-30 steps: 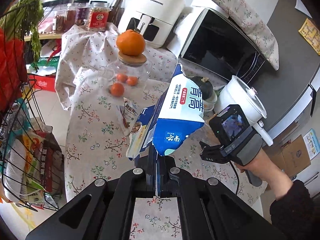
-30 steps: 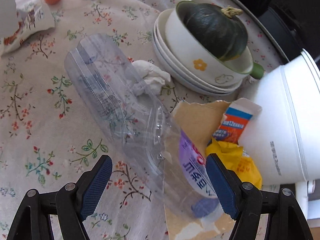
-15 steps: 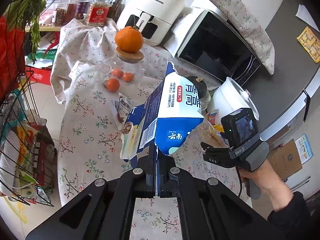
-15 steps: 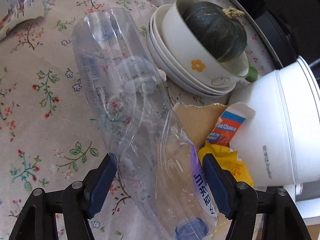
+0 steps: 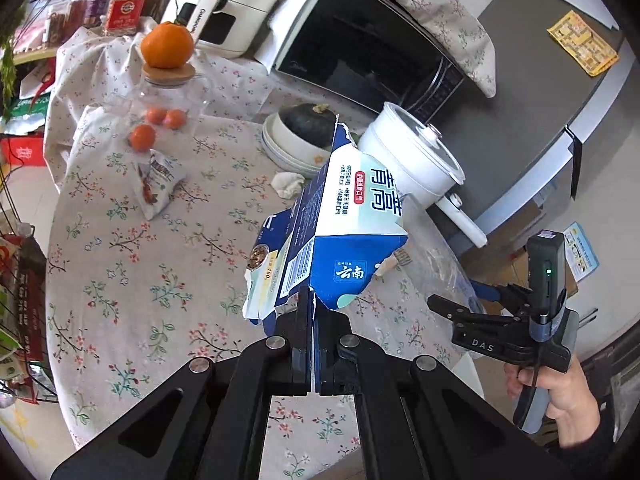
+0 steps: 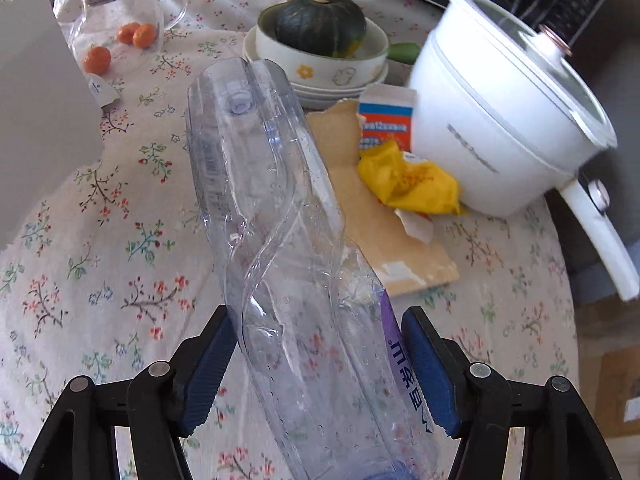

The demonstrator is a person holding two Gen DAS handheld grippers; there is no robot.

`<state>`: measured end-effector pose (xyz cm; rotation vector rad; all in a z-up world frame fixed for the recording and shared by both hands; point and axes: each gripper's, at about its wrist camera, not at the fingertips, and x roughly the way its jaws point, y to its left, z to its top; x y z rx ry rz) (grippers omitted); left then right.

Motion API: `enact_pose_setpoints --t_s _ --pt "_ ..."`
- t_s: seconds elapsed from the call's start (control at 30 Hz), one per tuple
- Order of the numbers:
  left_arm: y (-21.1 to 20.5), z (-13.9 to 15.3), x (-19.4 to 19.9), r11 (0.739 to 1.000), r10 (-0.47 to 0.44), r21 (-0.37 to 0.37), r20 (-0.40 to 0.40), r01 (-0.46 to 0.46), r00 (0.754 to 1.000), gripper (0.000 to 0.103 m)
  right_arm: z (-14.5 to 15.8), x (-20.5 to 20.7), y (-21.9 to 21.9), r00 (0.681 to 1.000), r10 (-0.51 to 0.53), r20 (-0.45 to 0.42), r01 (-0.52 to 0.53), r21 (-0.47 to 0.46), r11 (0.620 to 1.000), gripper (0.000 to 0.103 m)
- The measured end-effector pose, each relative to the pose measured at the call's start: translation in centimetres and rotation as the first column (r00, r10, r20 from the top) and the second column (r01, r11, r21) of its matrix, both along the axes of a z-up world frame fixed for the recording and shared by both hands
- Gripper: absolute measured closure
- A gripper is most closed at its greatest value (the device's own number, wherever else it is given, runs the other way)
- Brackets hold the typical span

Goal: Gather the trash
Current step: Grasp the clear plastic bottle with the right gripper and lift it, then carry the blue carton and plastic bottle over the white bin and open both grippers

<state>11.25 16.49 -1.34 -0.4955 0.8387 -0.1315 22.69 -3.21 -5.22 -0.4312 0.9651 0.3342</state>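
My left gripper is shut on a torn blue and white carton and holds it above the floral tablecloth. My right gripper is shut on a crushed clear plastic bottle, lifted off the table; that gripper also shows in the left wrist view. On the table lie a yellow wrapper, a torn piece of cardboard, a small red and blue box, a crumpled tissue and a snack packet.
A white electric pot stands at the right. Stacked bowls holding a dark green squash sit behind. A glass jar with an orange on its lid, a microwave and an air fryer stand further back. A wire rack is at the left.
My right gripper closed on the bottle and lifted it off the table, drawing back. My left gripper, with the carton, swung to the right and the view now shows more of the table.
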Motion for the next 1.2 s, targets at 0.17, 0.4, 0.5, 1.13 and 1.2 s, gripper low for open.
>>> enact_pose_setpoints --t_s 0.17,0.4,0.5,1.13,1.2 --pt "-3.9 0.3 -0.1 0.997 -0.079 0.005 0.006 0.079 0.997 0.103 1.6 -3.2 -6.7 0.996 -0.08 0.028 0.078 0.055 0.995 0.031" --pt "-9.9 0.4 0.0 0.981 -0.193 0.019 0.009 0.193 0.981 0.103 1.7 -7.4 -16.6 0.973 -0.227 0.033 0.22 0.151 0.964 0.031" --pt "-12.8 0.5 0.0 0.967 -0.254 0.025 0.008 0.253 0.967 0.103 1.1 -8.9 -20.6 0.955 -0.297 0.018 0.288 0.196 0.937 0.031" --pt "-34.0 -3.2 -1.0 0.785 -0.619 -0.071 -0.069 0.615 0.782 0.103 -3.4 -15.2 -36.1 0.844 -0.525 -0.108 0.533 0.278 0.799 0.031" --pt "-35.6 -4.3 -1.1 0.771 -0.637 -0.065 -0.088 0.634 0.766 0.103 -3.7 -15.6 -37.1 0.836 -0.536 -0.117 0.546 0.279 0.79 0.031"
